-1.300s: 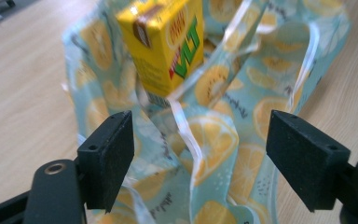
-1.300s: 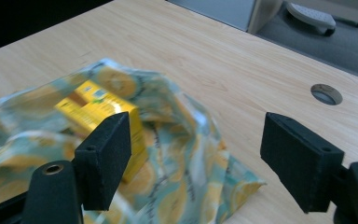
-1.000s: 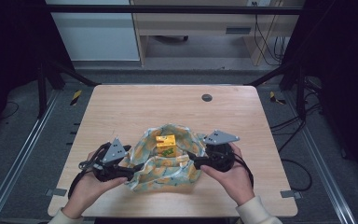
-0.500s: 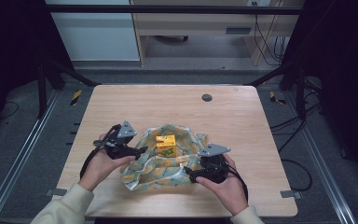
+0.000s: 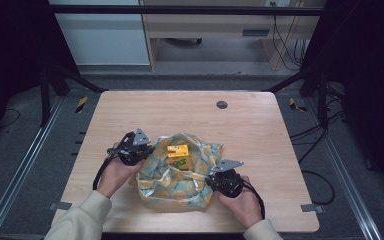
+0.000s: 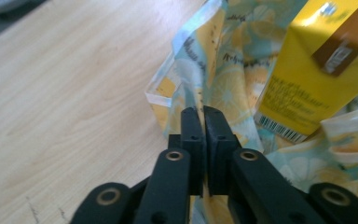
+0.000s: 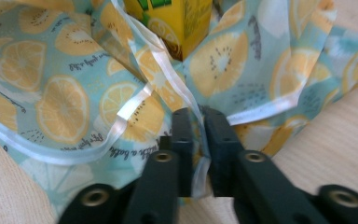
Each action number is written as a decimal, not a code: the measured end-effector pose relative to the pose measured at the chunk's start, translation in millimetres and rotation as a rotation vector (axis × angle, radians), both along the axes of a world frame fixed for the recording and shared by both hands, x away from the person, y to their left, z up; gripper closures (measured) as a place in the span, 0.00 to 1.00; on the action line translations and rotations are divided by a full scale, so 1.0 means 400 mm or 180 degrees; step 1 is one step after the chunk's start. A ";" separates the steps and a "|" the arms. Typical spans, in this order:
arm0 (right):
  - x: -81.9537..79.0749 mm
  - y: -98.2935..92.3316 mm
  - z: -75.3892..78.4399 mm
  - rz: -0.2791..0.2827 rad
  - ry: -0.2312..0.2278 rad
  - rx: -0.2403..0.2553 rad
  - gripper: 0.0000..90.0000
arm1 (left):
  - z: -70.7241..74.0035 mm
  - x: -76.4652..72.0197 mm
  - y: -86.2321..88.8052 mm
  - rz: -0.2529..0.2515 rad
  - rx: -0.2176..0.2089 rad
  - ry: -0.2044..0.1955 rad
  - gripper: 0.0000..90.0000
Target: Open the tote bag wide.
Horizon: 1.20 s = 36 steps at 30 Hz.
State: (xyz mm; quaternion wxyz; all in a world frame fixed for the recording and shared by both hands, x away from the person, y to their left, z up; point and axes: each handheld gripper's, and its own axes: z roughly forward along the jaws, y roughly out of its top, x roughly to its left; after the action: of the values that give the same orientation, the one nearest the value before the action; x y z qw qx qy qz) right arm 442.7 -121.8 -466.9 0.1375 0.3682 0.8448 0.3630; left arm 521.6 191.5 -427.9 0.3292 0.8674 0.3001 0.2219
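A pale blue cloth (image 5: 175, 180) printed with lemon slices lies bunched near the table's front edge. On it stands a yellow carton (image 5: 178, 155). My left gripper (image 5: 145, 150) is at the cloth's left rear edge, shut on the fabric (image 6: 186, 88), with the carton (image 6: 307, 70) close on its right. My right gripper (image 5: 211, 181) is at the cloth's front right, shut on a white-hemmed fold (image 7: 193, 109); the carton's lower corner (image 7: 177, 23) rises beyond it.
The wooden table (image 5: 260, 130) has a small round dark grommet (image 5: 222, 104) near its back edge. Black frame legs stand at the back corners, with metal rails along the floor on both sides.
My left gripper has moved back and up along the cloth's left edge. My right gripper has drawn toward the front, pulling its part of the cloth with it.
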 end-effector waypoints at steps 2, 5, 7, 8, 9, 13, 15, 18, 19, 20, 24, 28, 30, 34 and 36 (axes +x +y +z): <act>0.000 -0.010 0.014 0.0012 -0.0060 0.0006 0.99 | 0.013 -0.003 0.008 0.0008 0.0038 -0.0099 0.99; 0.003 -0.042 0.019 -0.0032 -0.0070 -0.0018 1.00 | 0.004 0.006 0.031 0.0077 0.0064 -0.0144 0.99; 0.003 -0.049 0.016 -0.0039 -0.0079 -0.0067 1.00 | -0.003 0.009 0.036 0.0093 0.0086 -0.0128 0.99; 0.002 -0.054 0.013 -0.0038 -0.0081 -0.0099 1.00 | -0.012 0.011 0.040 0.0108 0.0084 -0.0103 0.99; 0.002 -0.057 0.010 -0.0029 -0.0070 -0.0128 1.00 | -0.021 0.014 0.042 0.0115 0.0094 -0.0085 0.99; 0.005 -0.065 -0.001 -0.0022 -0.0011 -0.0203 1.00 | -0.054 0.017 0.043 0.0117 0.0209 -0.0066 0.99; 0.006 -0.068 -0.005 -0.0020 0.0007 -0.0225 1.00 | -0.068 0.021 0.044 0.0097 0.0274 -0.0051 0.98; 0.007 -0.077 -0.015 -0.0031 0.0061 -0.0237 1.00 | -0.088 0.027 0.051 0.0122 0.0236 -0.0003 0.97; 0.007 -0.077 -0.015 -0.0031 0.0061 -0.0237 1.00 | -0.088 0.027 0.051 0.0122 0.0236 -0.0003 0.97; 0.007 -0.080 -0.017 -0.0040 0.0076 -0.0236 1.00 | -0.091 0.028 0.054 0.0134 0.0224 0.0010 0.97; 0.012 -0.094 -0.021 -0.0112 0.0089 -0.0236 1.00 | -0.096 0.027 0.057 0.0141 0.0158 0.0013 0.98; 0.014 -0.103 -0.019 -0.0158 0.0091 -0.0210 1.00 | -0.089 0.028 0.063 0.0152 0.0093 0.0014 0.99; 0.013 -0.110 -0.014 -0.0194 0.0066 -0.0190 1.00 | -0.077 0.027 0.067 0.0148 0.0073 0.0009 1.00; 0.012 -0.123 -0.005 -0.0238 0.0021 -0.0110 1.00 | -0.058 0.025 0.069 0.0131 0.0071 -0.0021 1.00; 0.009 -0.128 -0.004 -0.0253 0.0016 -0.0099 1.00 | -0.060 0.027 0.069 0.0134 0.0055 -0.0010 1.00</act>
State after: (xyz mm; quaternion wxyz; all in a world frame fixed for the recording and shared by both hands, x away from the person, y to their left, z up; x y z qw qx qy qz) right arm 446.4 -173.1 -468.5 0.1554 0.4002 0.8354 0.3431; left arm 532.2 219.0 -452.0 0.3175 0.8633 0.3158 0.2327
